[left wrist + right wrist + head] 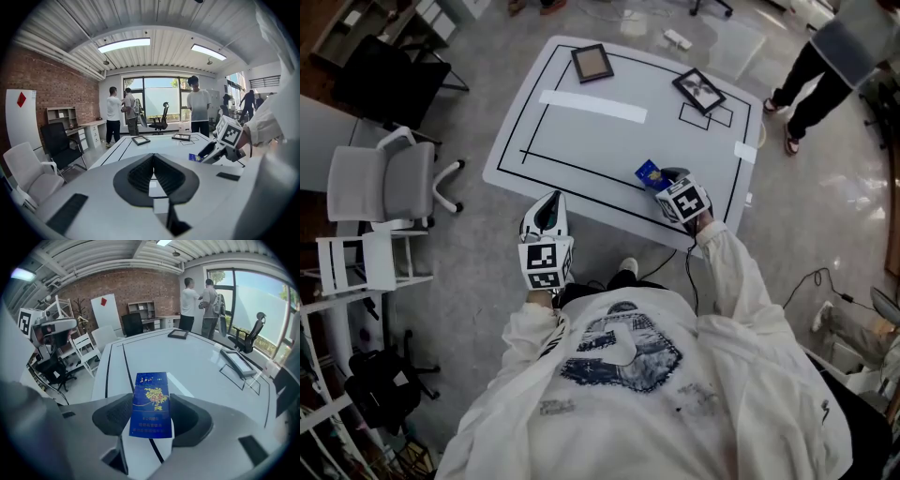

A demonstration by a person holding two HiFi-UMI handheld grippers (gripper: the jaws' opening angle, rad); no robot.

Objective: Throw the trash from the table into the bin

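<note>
The person in the white printed sweatshirt (628, 375) is standing at the near edge of the white table with black border lines (581, 141), holding a gripper in each hand. Nearest, the left gripper (153, 161) is hanging off the table's near side, over the grey floor. Its black ribbed jaws are pressing together with nothing between them.

A little further out, the right gripper (152, 416) is reaching over the table's near right part and pointing down at it. Its jaws are standing partly apart and clamping the sides of a dark blue rectangular cigarette pack with a yellow flower print (151, 404). The pack is sticking up past the pads, its printed face turned to the camera. In the head view it is showing just beyond the marker cube, above the black line along the near edge. Whether it is clear of the surface I cannot tell.

Further across the tabletop, a long white strip (592, 106) is lying flat near the middle, and a short white strip (745, 151) is lying at the right edge. At the far side, two dark picture frames are lying flat, one at the left (592, 63) and one at the right (699, 90). To the table's left, a pale grey office chair (389, 183) is standing. Beyond the far right corner, a person in dark trousers (820, 70) is standing.
</note>
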